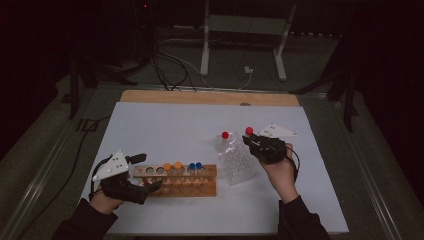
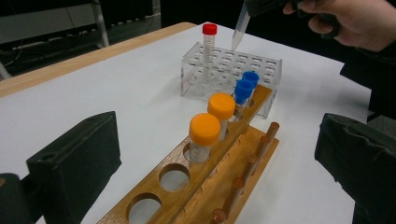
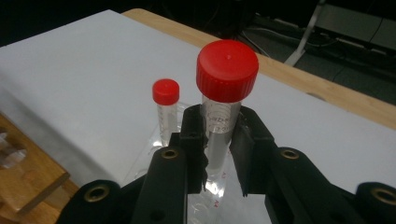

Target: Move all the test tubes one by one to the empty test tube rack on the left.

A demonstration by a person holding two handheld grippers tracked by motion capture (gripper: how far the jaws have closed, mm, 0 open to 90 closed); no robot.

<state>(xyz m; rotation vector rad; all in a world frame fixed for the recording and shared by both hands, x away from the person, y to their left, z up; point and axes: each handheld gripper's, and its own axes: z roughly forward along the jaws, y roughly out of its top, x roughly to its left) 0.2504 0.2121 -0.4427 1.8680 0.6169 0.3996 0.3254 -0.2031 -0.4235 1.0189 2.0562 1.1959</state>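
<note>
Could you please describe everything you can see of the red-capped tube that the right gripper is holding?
The held red-capped tube is a clear plastic tube with a ribbed red screw cap, printed markings and a tapered tip. It looks empty and stands roughly upright. The right gripper clamps it just below the cap, lifted over the clear plastic rack, tip clear of the holes. Nothing else touches it.

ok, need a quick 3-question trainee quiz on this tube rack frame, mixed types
1. True or false: the right tongs are shut on a red-capped tube.
2. How many capped tubes stand in the wooden rack? A) two B) four C) six
3. Fill in: the other red-capped tube stands in the ____ plastic rack.

Key: 1 true; 2 B, two orange-capped tubes and two blue-capped tubes; 3 clear.
</note>
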